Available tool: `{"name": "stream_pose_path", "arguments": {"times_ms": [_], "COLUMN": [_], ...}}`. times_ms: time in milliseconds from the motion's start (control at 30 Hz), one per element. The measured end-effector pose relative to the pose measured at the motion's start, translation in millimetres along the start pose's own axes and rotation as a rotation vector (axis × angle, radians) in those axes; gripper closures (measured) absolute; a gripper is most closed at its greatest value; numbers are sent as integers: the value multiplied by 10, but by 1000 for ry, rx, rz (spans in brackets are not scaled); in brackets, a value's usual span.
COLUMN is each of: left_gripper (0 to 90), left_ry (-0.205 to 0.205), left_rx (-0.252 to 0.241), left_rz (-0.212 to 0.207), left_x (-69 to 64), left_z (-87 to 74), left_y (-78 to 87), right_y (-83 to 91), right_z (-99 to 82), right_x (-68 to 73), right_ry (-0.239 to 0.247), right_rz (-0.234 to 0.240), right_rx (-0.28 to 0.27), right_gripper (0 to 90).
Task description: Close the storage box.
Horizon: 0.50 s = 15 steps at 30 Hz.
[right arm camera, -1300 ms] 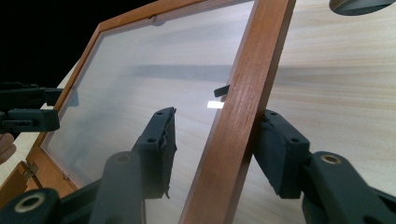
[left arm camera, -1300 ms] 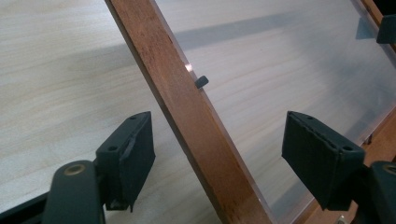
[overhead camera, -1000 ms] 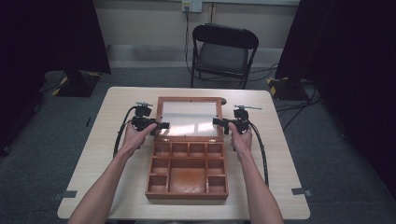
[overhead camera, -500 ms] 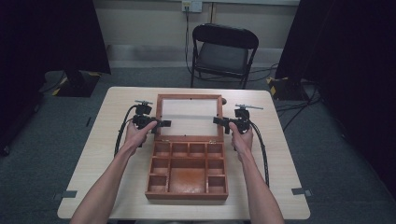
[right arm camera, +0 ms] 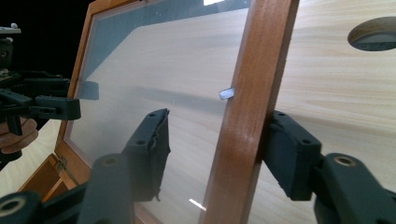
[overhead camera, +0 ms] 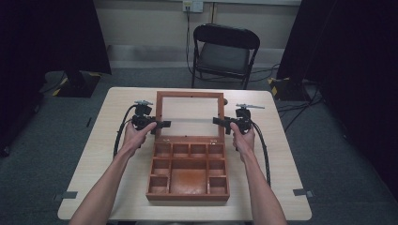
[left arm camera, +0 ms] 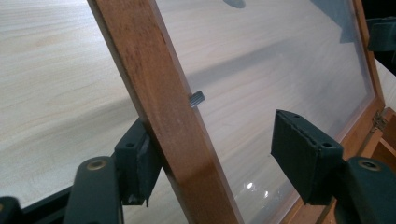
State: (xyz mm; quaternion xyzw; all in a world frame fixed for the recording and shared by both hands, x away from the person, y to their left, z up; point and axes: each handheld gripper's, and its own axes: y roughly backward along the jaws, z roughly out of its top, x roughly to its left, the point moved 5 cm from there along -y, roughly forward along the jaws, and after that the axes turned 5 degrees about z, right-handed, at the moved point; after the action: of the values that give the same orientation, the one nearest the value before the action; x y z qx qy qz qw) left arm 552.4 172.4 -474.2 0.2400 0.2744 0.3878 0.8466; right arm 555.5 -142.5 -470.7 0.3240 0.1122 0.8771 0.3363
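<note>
the box [overhead camera: 187, 171] sits mid-table [overhead camera: 94, 187], its glazed lid [overhead camera: 190, 99] raised behind the tray. against the earlier frames the lid's top edge stands farther back from the box and the glare on its pane has faded; both hands hold nearly the same places at the lid's sides. the left gripper [overhead camera: 162, 124] straddles the lid's left rail, its jaws having just been closing: one pad [left arm camera: 137, 163] touches the rail's outer face, the other stands clear over the glass, so there is no clamp. the right gripper [overhead camera: 219, 121] straddles the right rail, its jaws having just been opening: the outer pad [right arm camera: 285, 154] is at the wood, the inner one off the pane, a loose hold at most. the left gripper view adds a small grey clip [left arm camera: 197, 98] on the rail's inner edge and a hinge [left arm camera: 379, 122] at the lid's foot; the right gripper view shows a like clip and the left gripper beyond the glass. the high view alone gives the box's compartments and a chair [overhead camera: 225, 51] behind the table.
</note>
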Motion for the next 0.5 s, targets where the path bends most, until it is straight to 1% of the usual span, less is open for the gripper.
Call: {"name": "stream_pose_path", "arguments": {"times_ms": [133, 233, 300, 367, 400, 467, 500], "left_gripper": [352, 360, 368, 373, 379, 393, 394], "left_ry": [-3, -9, -5, -12, -8, -2, -2], "left_rx": [17, 18, 13, 4, -4, -23, -23], "left_rz": [5, 4, 1, 4, 2, 4, 5], "left_x": [-11, -5, -12, -17, -19, -22, -29], "left_z": [12, 16, 21, 34, 44, 73, 80], "left_y": [15, 30, 38, 57, 68, 87, 94], "right_y": [-35, -63, -64, -43, -29, -7, 7], "right_z": [13, 33, 46, 59, 64, 78, 88], "right_x": [11, 17, 22, 17, 18, 32, 48], "right_ry": [0, -4, 5, 8, 14, 11, 20], "right_rz": [-9, -8, -14, -12, -7, 0, -2], "right_rx": [-7, -11, -7, -9, -11, -19, -20], "right_gripper": [412, 409, 435, 476, 489, 495, 498]}}
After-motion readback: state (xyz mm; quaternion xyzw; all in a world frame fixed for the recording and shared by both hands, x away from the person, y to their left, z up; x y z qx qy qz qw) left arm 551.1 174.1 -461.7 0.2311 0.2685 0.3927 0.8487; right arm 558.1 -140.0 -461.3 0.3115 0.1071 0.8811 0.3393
